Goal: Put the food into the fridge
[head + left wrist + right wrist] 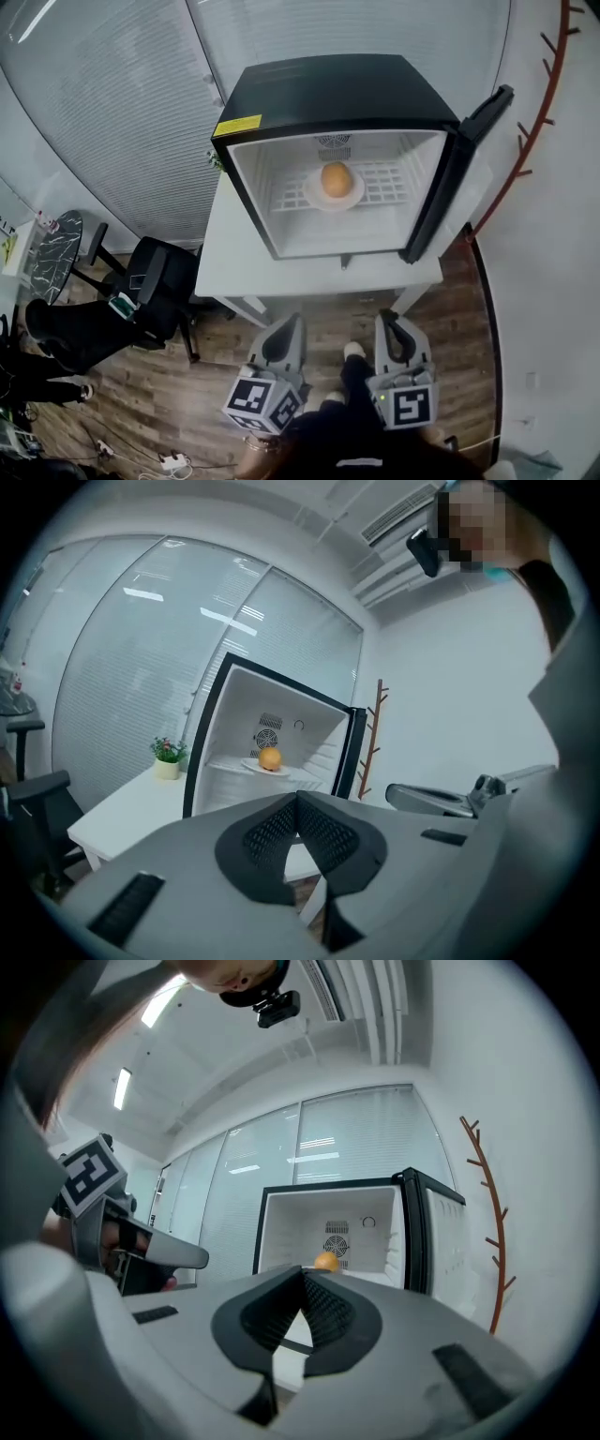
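Note:
A small black fridge (333, 94) stands on a white table (230, 262) with its door (459, 169) swung open to the right. Inside, an orange round food item (337, 179) rests on a white plate (335, 198) on the wire shelf. The same food (270, 758) shows in the left gripper view, and its top (326, 1261) peeks over the jaws in the right gripper view. My left gripper (286, 330) and right gripper (394, 328) are held low in front of the table, well short of the fridge. Both are shut with nothing between the jaws.
A black office chair (155, 286) stands left of the table. A small potted plant (168, 757) sits on the table beside the fridge. A reddish branch-shaped coat rack (548, 84) stands by the right wall. Cables and a power strip (172, 461) lie on the wooden floor.

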`<move>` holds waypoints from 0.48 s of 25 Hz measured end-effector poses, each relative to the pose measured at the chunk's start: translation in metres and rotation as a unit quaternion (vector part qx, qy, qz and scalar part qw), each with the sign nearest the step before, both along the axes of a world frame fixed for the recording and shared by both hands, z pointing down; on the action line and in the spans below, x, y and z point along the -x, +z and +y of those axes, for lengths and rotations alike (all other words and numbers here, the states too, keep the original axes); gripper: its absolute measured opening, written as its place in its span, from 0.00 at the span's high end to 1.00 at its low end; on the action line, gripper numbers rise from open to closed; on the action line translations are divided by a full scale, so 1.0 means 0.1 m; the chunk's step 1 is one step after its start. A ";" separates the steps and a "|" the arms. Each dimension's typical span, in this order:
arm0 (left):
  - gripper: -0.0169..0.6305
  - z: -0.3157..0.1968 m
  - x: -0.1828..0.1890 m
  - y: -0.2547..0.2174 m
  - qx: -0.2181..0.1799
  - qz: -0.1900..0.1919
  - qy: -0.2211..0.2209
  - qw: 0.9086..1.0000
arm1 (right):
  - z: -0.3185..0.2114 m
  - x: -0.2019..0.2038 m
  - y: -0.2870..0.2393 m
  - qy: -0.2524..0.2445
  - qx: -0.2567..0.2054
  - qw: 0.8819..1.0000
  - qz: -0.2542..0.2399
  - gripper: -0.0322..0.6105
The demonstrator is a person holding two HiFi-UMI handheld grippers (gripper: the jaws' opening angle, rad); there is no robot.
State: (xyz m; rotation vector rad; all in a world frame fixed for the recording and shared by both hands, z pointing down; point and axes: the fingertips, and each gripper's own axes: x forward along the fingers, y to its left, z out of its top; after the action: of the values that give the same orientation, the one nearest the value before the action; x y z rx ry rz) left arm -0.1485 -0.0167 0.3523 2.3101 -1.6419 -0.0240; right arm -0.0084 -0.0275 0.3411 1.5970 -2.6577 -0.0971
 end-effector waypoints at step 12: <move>0.97 0.58 -0.06 -0.03 -0.019 -0.051 0.008 0.998 | 0.64 0.05 -0.04 -0.007 0.000 1.000 0.023 0.95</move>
State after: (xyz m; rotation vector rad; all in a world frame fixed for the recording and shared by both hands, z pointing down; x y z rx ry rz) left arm -0.1430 0.0410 0.3492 2.3889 -1.6851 0.0681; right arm -0.0137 0.0362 0.3375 1.5564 -2.6357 -0.1320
